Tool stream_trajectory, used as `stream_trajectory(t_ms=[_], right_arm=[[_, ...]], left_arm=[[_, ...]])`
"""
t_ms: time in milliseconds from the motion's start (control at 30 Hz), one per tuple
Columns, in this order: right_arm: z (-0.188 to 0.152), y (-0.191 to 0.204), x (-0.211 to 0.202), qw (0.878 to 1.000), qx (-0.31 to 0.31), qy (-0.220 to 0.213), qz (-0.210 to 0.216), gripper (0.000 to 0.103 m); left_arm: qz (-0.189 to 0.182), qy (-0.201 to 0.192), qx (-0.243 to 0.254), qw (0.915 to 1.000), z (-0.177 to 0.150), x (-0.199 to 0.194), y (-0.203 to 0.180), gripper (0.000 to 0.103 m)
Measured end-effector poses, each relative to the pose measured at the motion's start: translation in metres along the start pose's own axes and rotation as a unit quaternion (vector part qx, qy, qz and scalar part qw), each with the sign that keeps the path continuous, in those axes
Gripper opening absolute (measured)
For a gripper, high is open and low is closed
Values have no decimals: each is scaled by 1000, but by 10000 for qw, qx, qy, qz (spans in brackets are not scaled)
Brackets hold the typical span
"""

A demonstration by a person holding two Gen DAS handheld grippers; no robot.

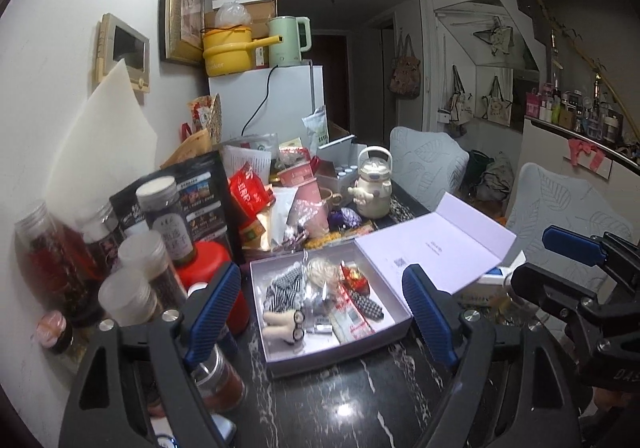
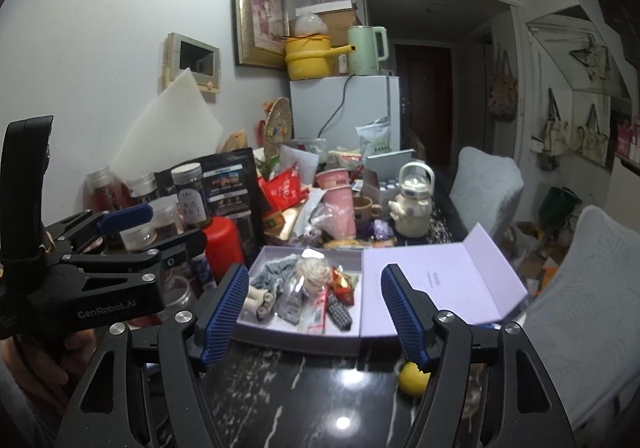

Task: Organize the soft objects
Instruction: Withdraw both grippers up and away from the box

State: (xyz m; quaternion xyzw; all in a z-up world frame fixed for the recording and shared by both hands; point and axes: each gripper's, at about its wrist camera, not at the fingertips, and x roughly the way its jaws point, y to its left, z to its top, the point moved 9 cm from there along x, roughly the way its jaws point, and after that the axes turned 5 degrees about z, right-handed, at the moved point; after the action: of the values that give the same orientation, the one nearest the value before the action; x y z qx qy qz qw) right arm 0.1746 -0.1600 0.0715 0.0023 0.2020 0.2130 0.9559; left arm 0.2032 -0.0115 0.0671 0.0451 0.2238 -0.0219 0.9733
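**Open box of soft things, both claws spread above it**

The lavender box [image 1: 394, 322] sits on the dark marble table [image 1: 340, 388], its lid [image 1: 436, 248] thrown back toward 2 o'clock. Inside lie a checked cloth [image 1: 284, 282] at 10 o'clock, a cream woolly bundle [image 1: 320, 270] at 12, a small plush figure [image 1: 286, 326] at 7, a checked pouch [image 1: 370, 306] at 3, and red wrappers [image 1: 354, 276] between.

The left gripper [image 1: 320, 312] hovers over the box, fingers spread wide and empty; the right gripper [image 2: 314, 314] likewise, spread and holding nothing.

This scene fits both a box being filled and one already packed and ready for closing. Either way, work low and slowly: jars [image 1: 160, 204] crowd the 9 o'clock side, and a yellow ball [image 2: 412, 378] lies near the right finger.
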Motion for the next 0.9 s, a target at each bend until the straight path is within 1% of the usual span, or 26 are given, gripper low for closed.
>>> stream_trajectory(t_ms=[233,500,667,900], right_arm=[[-26,3,-5,9997,150,147,-120,70],[-54,-4,5,9981,354,447,-253,70],[-65,-9,10,9969,451,556,-317,70],[-70,-11,15,9961,445,644,-411,70]], left_arm=[[-22,166,-51,9998,-25,-8,1,84],[-40,389,-115,9992,-48,-3,3,84],[-109,514,-160,9985,-59,5,3,84],[-128,611,-100,9980,-67,13,1,84]])
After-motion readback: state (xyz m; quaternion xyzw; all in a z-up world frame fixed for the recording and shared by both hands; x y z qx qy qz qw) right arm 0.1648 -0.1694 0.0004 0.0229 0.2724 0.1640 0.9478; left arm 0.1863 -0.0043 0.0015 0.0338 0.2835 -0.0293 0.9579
